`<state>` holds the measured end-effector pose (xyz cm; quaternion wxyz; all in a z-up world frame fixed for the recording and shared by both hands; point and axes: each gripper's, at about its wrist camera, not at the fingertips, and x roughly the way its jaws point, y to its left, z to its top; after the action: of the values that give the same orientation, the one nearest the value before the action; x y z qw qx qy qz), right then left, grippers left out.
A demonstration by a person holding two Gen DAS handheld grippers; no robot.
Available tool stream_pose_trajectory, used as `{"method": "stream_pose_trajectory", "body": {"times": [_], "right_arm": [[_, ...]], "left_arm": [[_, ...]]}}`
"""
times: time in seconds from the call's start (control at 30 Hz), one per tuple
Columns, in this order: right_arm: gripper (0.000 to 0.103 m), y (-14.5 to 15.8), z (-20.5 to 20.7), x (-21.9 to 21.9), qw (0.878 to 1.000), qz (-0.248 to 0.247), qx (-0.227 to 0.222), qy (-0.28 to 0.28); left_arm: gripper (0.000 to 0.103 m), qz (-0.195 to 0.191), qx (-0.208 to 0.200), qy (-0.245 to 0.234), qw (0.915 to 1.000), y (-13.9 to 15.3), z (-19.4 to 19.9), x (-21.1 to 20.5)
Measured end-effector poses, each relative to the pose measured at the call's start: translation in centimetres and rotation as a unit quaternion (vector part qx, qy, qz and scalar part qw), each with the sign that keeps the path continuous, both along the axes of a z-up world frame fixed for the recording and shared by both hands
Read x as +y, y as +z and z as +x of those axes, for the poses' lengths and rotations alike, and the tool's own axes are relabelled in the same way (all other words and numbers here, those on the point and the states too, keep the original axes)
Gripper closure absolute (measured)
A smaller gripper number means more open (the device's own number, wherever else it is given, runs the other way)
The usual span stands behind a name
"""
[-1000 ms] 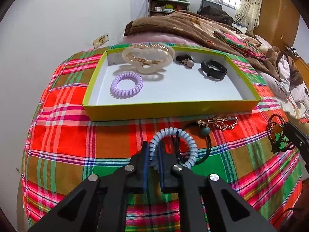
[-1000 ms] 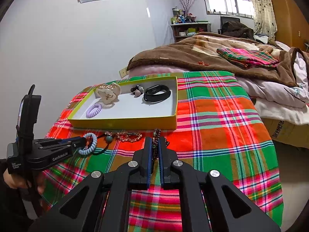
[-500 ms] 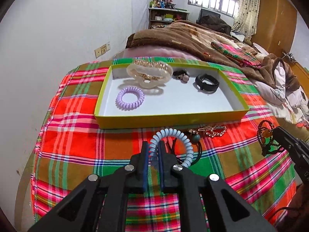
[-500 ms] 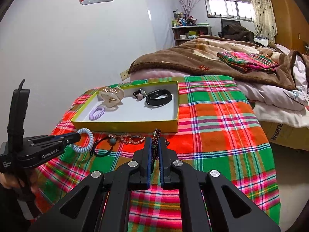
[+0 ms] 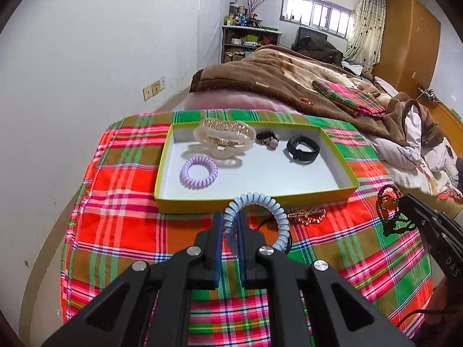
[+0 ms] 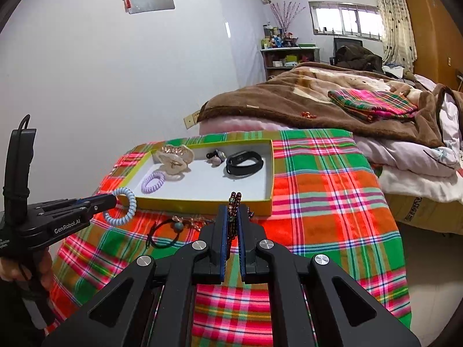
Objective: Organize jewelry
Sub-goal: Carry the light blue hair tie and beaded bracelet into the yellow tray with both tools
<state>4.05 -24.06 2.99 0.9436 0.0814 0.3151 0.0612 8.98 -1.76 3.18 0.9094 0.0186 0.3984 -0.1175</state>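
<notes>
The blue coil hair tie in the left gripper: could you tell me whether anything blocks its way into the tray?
Only the tray's near wall lies ahead of the blue coil hair tie held in the left gripper; beyond it, the white floor right of the purple coil tie is bare.

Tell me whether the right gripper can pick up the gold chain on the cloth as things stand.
Probably not yet: the right gripper is already shut on a beaded bracelet. The gold chain lies uncovered on the cloth in front of the tray, so only the full grip blocks it.
</notes>
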Motion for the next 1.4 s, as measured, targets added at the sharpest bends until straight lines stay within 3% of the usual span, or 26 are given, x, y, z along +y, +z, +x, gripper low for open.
{"method": "stream_pose_trajectory", "body": {"times": [0.8, 1.07, 1.4], "right_arm": [[0.097, 2.8, 5.7, 0.5, 1.0, 0.005, -0.008, 0.023], [0.097, 1.7, 9.1, 0.3, 0.999, 0.022, 0.015, 0.034], [0.097, -1.3, 12.0, 0.4, 0.997, 0.034, 0.057, 0.043]], "left_arm": [[0.093, -0.022, -0.022, -0.015, 0.9994, 3.0, 5.5, -0.2], [0.093, -0.039, -0.006, -0.026, 0.9989, 2.1, 8.4, -0.8], [0.093, -0.043, 0.032, -0.038, 0.9978, -1.2, 10.1, -2.3]]}}
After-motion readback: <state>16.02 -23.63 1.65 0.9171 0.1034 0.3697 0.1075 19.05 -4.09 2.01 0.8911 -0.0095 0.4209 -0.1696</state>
